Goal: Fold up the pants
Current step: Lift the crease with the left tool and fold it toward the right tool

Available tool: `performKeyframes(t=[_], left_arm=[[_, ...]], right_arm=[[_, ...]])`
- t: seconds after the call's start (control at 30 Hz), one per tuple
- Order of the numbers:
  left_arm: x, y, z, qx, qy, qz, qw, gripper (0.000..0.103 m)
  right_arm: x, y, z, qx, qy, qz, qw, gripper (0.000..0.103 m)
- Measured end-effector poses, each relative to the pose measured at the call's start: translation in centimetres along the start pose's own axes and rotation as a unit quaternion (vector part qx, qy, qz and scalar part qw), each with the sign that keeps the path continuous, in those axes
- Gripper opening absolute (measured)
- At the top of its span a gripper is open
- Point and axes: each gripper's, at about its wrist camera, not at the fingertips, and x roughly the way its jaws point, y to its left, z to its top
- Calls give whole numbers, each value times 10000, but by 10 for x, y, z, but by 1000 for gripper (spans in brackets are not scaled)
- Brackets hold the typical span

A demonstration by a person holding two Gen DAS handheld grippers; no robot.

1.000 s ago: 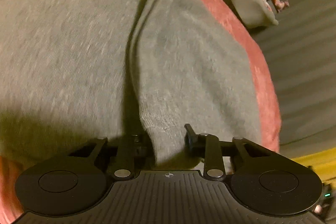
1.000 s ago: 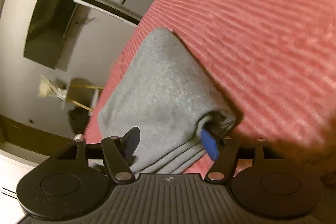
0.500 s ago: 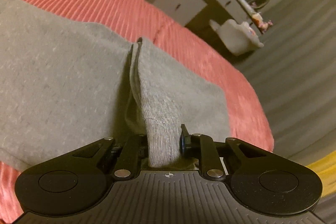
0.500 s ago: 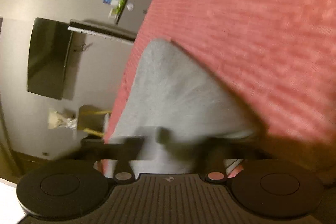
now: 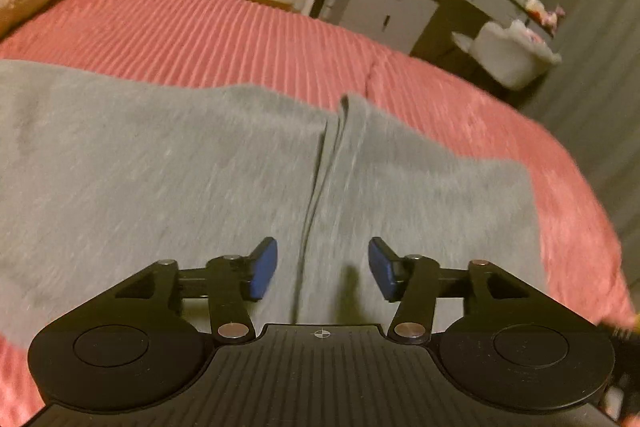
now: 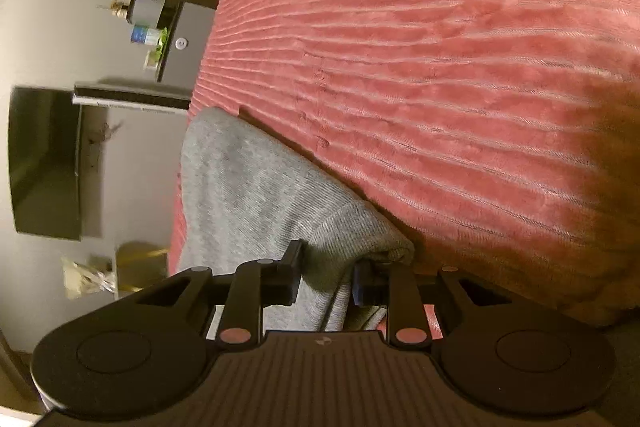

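Pants (image 5: 160, 167): grey soft knit, lying flat on ribbed pink bed (image 5: 240, 27), centre seam straight | left hand-held gripper (image 5: 322, 269): jaws apart above cloth, gripping nothing | right hand-held gripper (image 6: 326, 277): clamped on ribbed cuff (image 6: 352, 231) at pants' edge | bare bedspread beyond right side.

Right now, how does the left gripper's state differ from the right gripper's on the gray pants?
The left gripper is open, its blue pads apart with no cloth between them; the right gripper is shut on a bunched ribbed edge of the gray pants. The left hangs above cloth lying flat on the pink bedspread; the right holds its edge at the cloth's side, beside bare bedspread. Both point along the same garment.
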Motion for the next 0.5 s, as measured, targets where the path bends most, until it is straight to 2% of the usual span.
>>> performKeyframes(t=[0.13, 0.27, 0.3, 0.33, 0.37, 0.43, 0.5], left_arm=[[33, 9, 22, -441, 132, -102, 9989, 63], [75, 13, 46, -868, 359, -183, 9954, 62], [82, 13, 51, -924, 372, -255, 9947, 52], [85, 11, 55, -916, 394, -348, 9944, 17], [84, 7, 59, -867, 384, -511, 9942, 17], [69, -5, 63, -442, -112, -553, 9974, 15], [50, -18, 67, 61, -559, -558, 9969, 16]], right_arm=[[1, 12, -6, -507, -128, -206, 9984, 27], [0, 14, -6, -633, -143, -212, 9977, 28], [1, 14, -6, -645, -146, -202, 9976, 28], [2, 14, -6, -647, -152, -191, 9976, 28], [2, 13, -6, -656, -156, -175, 9976, 28], [3, 11, -5, -693, -170, -158, 9973, 28], [-1, 12, -9, -755, -228, -21, 9969, 28]])
